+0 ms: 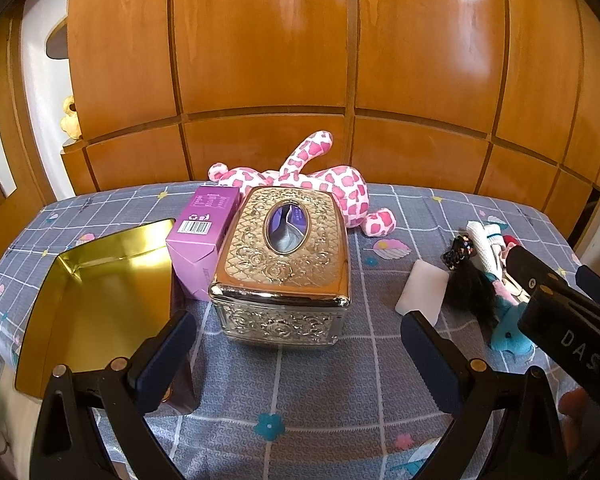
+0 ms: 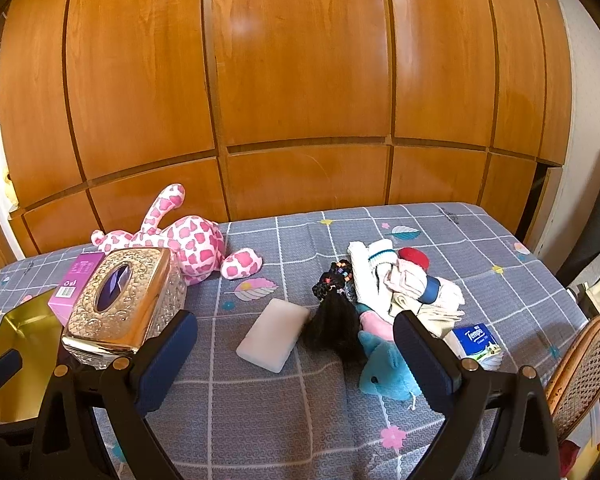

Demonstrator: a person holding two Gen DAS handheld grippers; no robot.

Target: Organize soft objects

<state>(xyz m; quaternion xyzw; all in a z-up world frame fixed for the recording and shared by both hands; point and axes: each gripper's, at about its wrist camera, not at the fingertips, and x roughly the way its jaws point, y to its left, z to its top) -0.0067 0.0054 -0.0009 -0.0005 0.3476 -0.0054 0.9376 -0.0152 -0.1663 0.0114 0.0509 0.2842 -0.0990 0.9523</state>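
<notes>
Grey checked cloth covers the table (image 2: 300,420), and I have both tools hovering over it with nothing caught. My left gripper (image 1: 296,356) has its blue pads spread wide around empty cloth in the lower middle of its frame; my right gripper (image 2: 296,356) is spread just as wide.

Most of the soft things lie right of centre in the right wrist view: a teal plush dolphin (image 2: 384,372), a black doll wig with coloured beads (image 2: 334,320), a heap of white and cream socks (image 2: 404,284) and a white foam block (image 2: 274,334). One pink spotted plush giraffe (image 2: 180,244) lies apart at upper left, behind an embossed gold metal tissue box (image 2: 120,308).

By my count: one dolphin, one wig, one foam block, one giraffe, one tissue box, one purple carton (image 1: 204,236), one open gold tin (image 1: 100,296) and one blue Tempo tissue pack (image 2: 478,340). The socks overlap too much to count.

My worry is the tangle. A pinch on the dolphin could drag wig hair or a sock along, and plush squashes, so a shallow bite may slip.
</notes>
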